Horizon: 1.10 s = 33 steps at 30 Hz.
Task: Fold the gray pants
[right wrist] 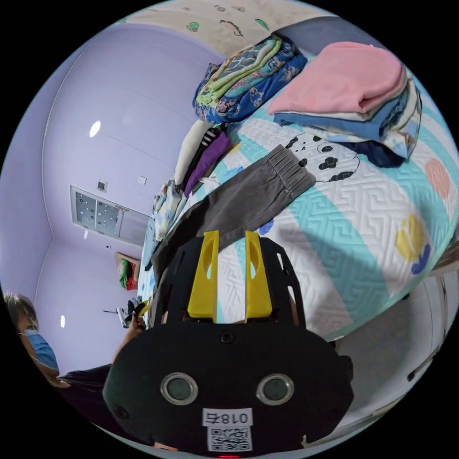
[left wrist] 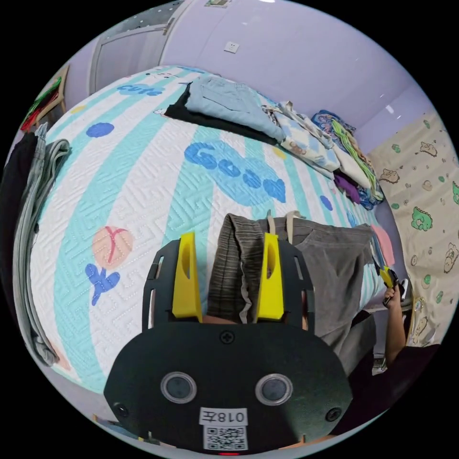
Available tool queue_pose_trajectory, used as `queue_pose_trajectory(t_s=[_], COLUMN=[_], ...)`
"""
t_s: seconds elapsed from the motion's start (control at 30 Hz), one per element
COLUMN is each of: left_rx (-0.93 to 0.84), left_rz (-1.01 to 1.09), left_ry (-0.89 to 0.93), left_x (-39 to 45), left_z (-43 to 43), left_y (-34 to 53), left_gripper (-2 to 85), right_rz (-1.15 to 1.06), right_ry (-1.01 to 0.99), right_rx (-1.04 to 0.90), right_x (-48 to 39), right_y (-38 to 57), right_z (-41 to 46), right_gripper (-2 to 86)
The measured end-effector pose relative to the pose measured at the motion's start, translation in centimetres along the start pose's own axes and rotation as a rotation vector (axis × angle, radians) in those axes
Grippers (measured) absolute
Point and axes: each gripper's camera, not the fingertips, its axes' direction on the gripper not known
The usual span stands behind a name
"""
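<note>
Both views low over bed (left wrist: 143, 191), sharing pants (right wrist: 239, 201)

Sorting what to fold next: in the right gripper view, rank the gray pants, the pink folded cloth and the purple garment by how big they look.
1. gray pants
2. pink folded cloth, close behind; nearness and fisheye bending make this order unsure
3. purple garment, clearly smallest

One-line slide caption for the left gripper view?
Left tool open around the waistband of the gray pants on the striped bed, folded clothes behind.

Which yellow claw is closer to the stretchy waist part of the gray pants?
Left. The left gripper has the waistband between its open jaws; the right gripper sits open by a leg, short of the cuff.
</note>
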Motion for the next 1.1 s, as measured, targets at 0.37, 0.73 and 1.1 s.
queue_pose_trajectory(t_s=[0.37,0.73,1.1], left_rx=[0.091,0.467,0.444], left_rz=[-0.015,0.167,0.122], left_ry=[0.084,-0.102,-0.233], left_x=[3.0,10.0,7.1], left_z=[-1.5,-11.8,-13.5], left_y=[2.3,7.2,-0.8], left_gripper=[3.2,-0.6,-0.8], right_rz=[0.057,-0.146,-0.158], right_ry=[-0.027,-0.219,-0.067], right_rx=[-0.014,-0.12,-0.211], right_x=[3.2,-2.3,-6.6], right_y=[-0.7,-4.6,-11.2], right_z=[1.3,4.4,13.8], right_gripper=[6.7,9.0,8.7])
